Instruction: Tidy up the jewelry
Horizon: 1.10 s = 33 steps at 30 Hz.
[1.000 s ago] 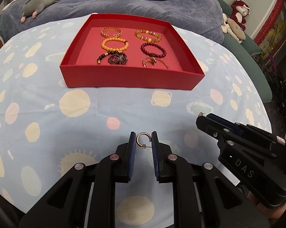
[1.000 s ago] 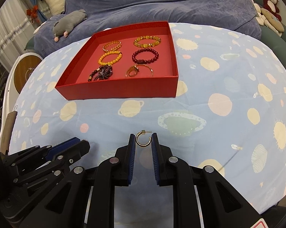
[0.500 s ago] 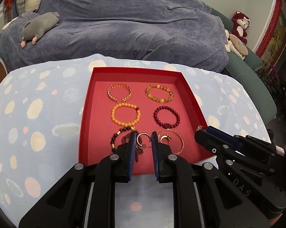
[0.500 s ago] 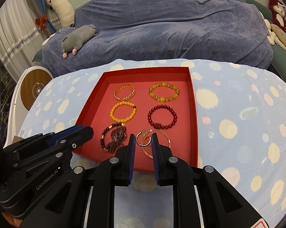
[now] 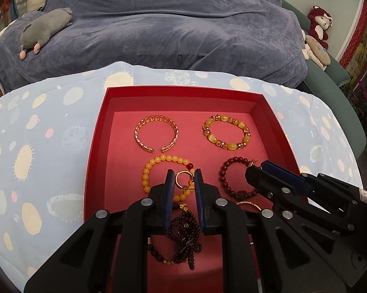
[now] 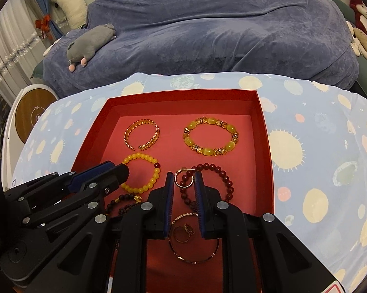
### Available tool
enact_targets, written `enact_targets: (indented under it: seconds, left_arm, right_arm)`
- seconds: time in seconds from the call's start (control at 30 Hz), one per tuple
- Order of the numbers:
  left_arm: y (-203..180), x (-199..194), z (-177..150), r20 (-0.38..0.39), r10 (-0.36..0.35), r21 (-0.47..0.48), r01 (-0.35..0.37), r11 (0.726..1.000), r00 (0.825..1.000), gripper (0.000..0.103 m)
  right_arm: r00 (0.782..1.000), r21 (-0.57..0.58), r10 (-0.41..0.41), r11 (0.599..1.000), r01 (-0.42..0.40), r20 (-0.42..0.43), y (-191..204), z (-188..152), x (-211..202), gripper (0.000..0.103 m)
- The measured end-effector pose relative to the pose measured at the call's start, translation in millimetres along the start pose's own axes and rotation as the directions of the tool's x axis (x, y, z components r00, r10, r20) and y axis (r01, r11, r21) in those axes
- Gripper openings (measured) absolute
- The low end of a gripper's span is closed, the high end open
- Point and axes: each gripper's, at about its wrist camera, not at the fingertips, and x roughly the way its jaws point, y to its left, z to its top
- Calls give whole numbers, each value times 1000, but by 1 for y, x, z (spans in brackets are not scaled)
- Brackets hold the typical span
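Note:
A red tray lies on the table. It holds a gold cuff, an amber bead bracelet, a yellow bead bracelet, a dark red bead bracelet, a dark bead string, and a thin bangle around a ring. My left gripper is shut on a gold hoop earring above the yellow bracelet. My right gripper is shut on a second hoop earring above the dark red bracelet. The two grippers hover side by side.
A pale blue cloth with sun and planet prints covers the table. Behind it is a sofa under a blue-grey throw with a grey plush toy. More plush toys sit at the right, and a round white and wood device at the left.
Both grippers have moved forward from over the bare cloth to above the tray's middle row. Each still carries its hoop earring, and the tray looks much closer.

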Motion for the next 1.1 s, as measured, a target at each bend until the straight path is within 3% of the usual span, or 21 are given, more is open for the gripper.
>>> enact_targets:
  seconds: [0.33,0.43,0.77,0.9,1.1]
  left_arm:
    - [5,14,3,-13,36,6,-36,999,999,17]
    - [3,12,2,-6,59,14,-59,998,998,26]
    - [-4,-17,-4,17,77,12,-77,997,997,32]
    - [-6,-34,-5,34,85,11,-85,996,996,34]
    - [-8,-63,-13,63,101,2,-101,995,993,51]
  right_arm:
    - [1000,5,-13,1000,13,-8,-2,2,13,19]
    - [1000,9,-17,1000,17,-8,-1,0,11,20]
    - [999,-2,-32,999,32,20,4,-7,-20,20]
    - [998,13,-55,998,54,37,5,-10,-36,30]
    - [996,30,-68,997,66,58,4,-23,-63,35]
